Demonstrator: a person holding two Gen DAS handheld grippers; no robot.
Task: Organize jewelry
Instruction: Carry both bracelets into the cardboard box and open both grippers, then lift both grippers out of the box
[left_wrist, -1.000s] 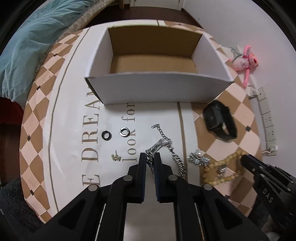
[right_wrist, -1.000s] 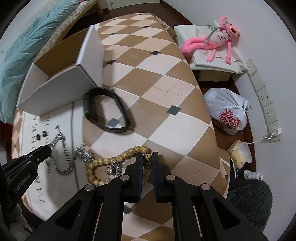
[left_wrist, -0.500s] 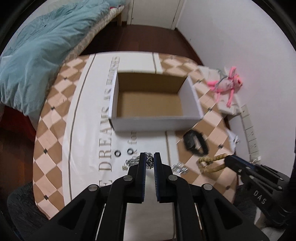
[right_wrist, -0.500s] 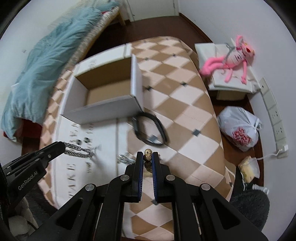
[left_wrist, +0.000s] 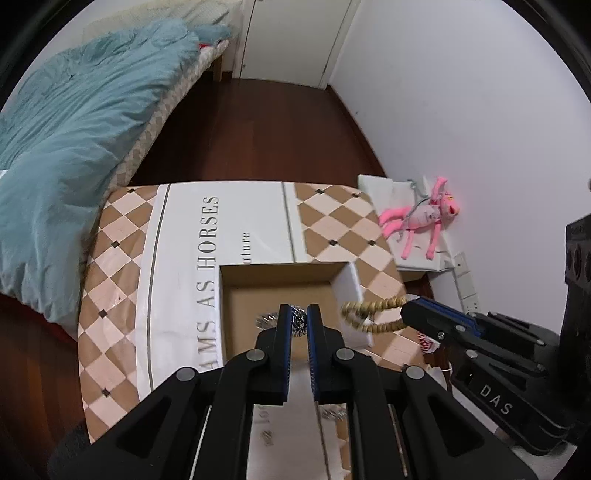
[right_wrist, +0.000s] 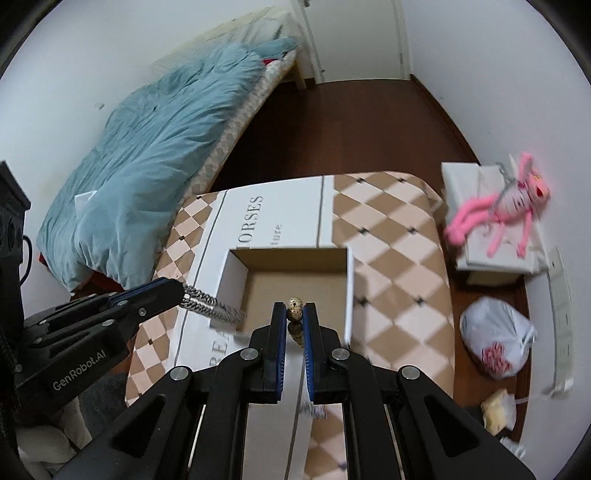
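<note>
Chain (right_wrist: 212, 308) is pinched in my left gripper (left_wrist: 299, 317), silver links hanging off the tips above the near-left edge of the box (right_wrist: 352, 291). In the left wrist view I see a knot of links (left_wrist: 298, 322) clamped between the blue pads, right over the box's brown floor. Beads (left_wrist: 371, 314), a tan wooden string, are clamped in my right gripper (right_wrist: 295, 317); the loop dangles off its tips over the box's right wall in the left wrist view. In the right wrist view a speckled bead (right_wrist: 295, 308) sits between the pads, another just below it. Both jaws closed tight on their pieces, both held up in the air above the table (left_wrist: 332, 221). Box is open-topped, white outside, resting on the checked cloth with the printed white stripe. Small silver piece (left_wrist: 332, 413) lies on the cloth below my left fingers, partly hidden. Beyond the table: bed with teal duvet (left_wrist: 74, 129), pink plush (right_wrist: 506, 210) on white boxes by the wall, plastic bag (right_wrist: 495, 338) on the floor.
</note>
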